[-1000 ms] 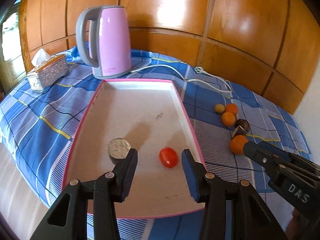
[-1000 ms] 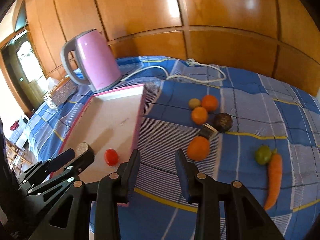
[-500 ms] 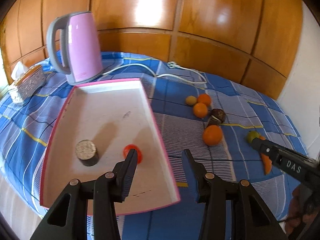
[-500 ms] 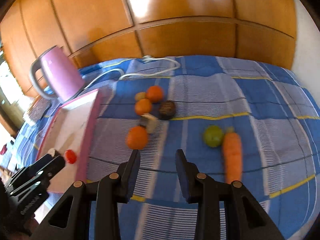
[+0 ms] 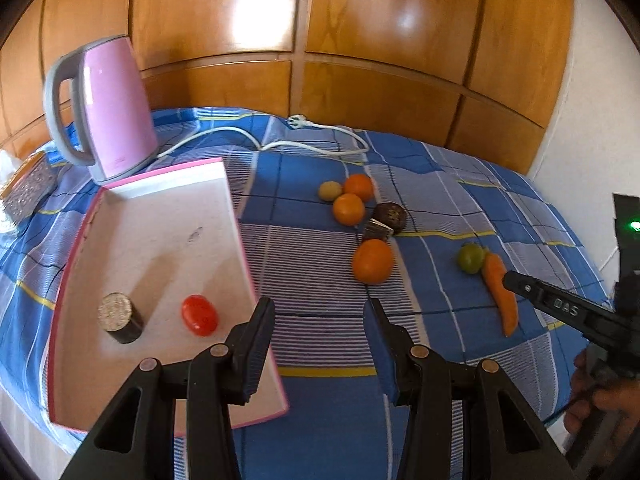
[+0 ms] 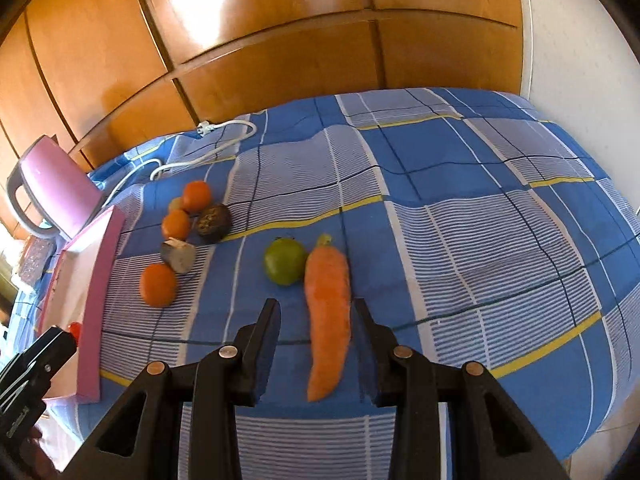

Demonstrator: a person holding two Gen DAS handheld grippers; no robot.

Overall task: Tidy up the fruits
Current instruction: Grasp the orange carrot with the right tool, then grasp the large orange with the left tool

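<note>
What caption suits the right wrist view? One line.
Open right gripper straddles the carrot beside a green fruit on the blue cloth.

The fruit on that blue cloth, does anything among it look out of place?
Yes: a carrot, a vegetable, lies beside the green fruit, between the open right claw's fingers. Also, a dark cut piece sits among the oranges; I cannot tell what it is.

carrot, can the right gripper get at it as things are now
Probably yes: the right gripper is open with the carrot lying lengthwise between its fingers, nothing on top. The green fruit sits against the carrot's far end, clear of the fingers.
</note>
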